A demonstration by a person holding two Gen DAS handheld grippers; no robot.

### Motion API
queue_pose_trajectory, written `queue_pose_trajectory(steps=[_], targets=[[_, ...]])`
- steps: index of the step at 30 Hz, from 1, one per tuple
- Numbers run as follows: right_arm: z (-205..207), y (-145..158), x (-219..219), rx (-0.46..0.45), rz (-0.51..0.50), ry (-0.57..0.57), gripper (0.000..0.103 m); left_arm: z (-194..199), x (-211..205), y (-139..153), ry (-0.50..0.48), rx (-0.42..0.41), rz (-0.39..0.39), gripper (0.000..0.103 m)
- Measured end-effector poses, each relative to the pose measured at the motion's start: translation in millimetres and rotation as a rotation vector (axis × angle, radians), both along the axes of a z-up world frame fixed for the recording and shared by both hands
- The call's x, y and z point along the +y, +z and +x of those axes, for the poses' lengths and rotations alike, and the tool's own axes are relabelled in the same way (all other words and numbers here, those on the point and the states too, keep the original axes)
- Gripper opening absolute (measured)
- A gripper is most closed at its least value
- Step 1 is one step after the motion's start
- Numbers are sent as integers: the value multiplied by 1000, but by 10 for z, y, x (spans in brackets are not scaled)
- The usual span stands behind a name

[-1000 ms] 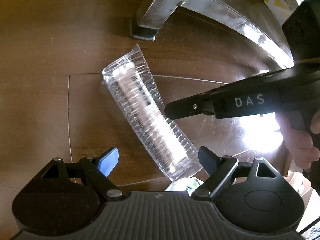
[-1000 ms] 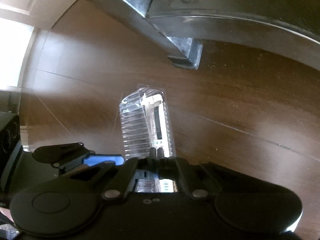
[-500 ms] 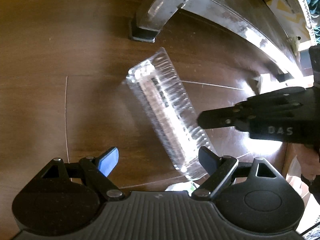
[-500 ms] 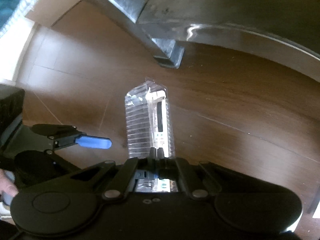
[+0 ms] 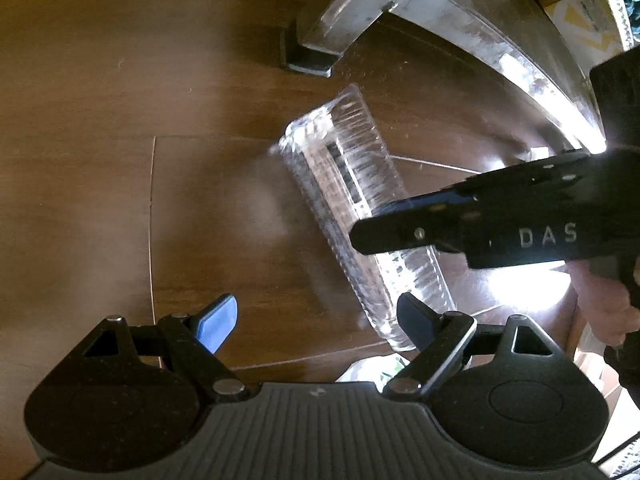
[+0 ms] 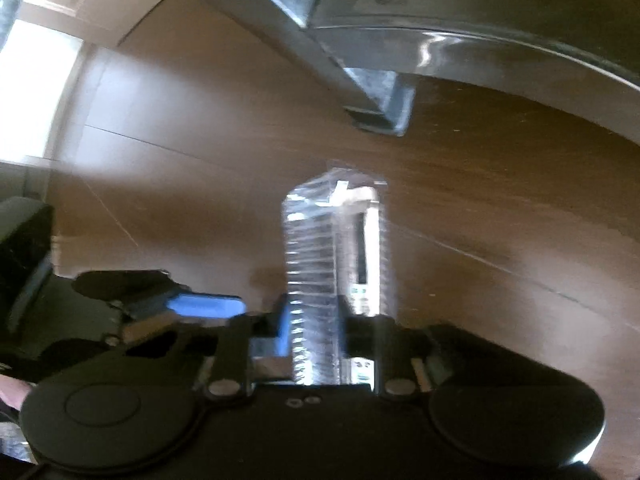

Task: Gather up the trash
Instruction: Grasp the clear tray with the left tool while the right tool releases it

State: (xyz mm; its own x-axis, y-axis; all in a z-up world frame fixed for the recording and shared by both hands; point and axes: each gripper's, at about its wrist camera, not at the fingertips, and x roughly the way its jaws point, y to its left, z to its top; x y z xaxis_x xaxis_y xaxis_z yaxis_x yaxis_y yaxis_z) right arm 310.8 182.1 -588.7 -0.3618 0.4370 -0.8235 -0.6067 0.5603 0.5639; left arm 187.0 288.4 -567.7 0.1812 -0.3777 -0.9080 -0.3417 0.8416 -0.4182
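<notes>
Right view blurred; our right gripper [image 6: 314, 322] clenched on clear plastic tray [image 5: 360, 216]. Our left gripper [image 5: 316, 316] released, tray's end beside its right finger.

Clear ribbed plastic container [image 5: 360, 216]; glossy wood floor [image 5: 120, 120]; shiny metal leg [image 5: 332, 24].

surface: we see a brown wood-plank floor [image 5: 100, 128] | seams — thin pale lines between the planks | resting on it: a metal furniture leg's dark foot [image 5: 306, 62] — we see it standing on the boards
</notes>
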Motion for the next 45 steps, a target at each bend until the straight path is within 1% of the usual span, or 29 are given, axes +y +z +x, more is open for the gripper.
queue_pose_trajectory(steps=[1, 2, 3, 5, 9, 12, 15, 18, 22, 24, 26, 29, 30, 32, 34, 36, 38, 40, 42, 44, 45], targets=[[-17, -2, 14, 0, -4, 5, 0, -2, -8, -6, -8, 1, -2, 88], [-43, 5, 24, -28, -18, 12, 0, -4, -16, -8, -18, 1, 1, 88], [-56, 11, 17, -38, -15, 18, 0, -4, -28, -8, -27, 2, 6, 88], [-69, 14, -12, -38, -16, 17, 0, -11, -35, -3, -30, 1, 3, 88], [-101, 64, -68, -89, -47, 40, 0, -6, -61, 4, -24, 0, 1, 88], [-78, 58, -149, -99, -54, 37, 0, 33, -109, 8, -22, -8, -4, 88], [-51, 93, -191, -56, -26, 3, 0, 50, -109, 10, -33, -18, -6, 88], [32, 183, -327, 29, 49, -40, 0, 52, -66, 31, -26, -27, -21, 88], [135, 251, -464, 82, 83, -74, 0, 40, -47, 44, -21, -37, -104, 88], [184, 272, -509, 119, 101, -108, 0, 50, -41, 62, -16, -46, -184, 88], [227, 324, -573, 177, 136, -154, 0, 84, -54, 106, -7, -64, -271, 88], [239, 450, -659, 251, 192, -184, 0, 133, -75, 183, -14, -94, -395, 88], [238, 499, -684, 285, 216, -192, 0, 151, -83, 214, -21, -105, -423, 88], [226, 567, -714, 320, 248, -191, 0, 179, -94, 253, -34, -127, -466, 89], [230, 629, -743, 376, 280, -218, 0, 185, -80, 255, -21, -135, -519, 89], [248, 705, -748, 413, 318, -239, 0, 186, -47, 261, -7, -132, -593, 94], [265, 772, -734, 452, 355, -252, 0, 183, -45, 294, -4, -140, -665, 94], [274, 814, -704, 481, 382, -263, 0, 192, -31, 351, 8, -160, -691, 94], [285, 828, -719, 488, 394, -265, 0, 190, -34, 389, 20, -193, -710, 94], [282, 829, -729, 490, 395, -272, 0, 195, -26, 403, 33, -197, -692, 93], [284, 819, -716, 492, 397, -277, 0, 186, -28, 401, 37, -197, -692, 90]])
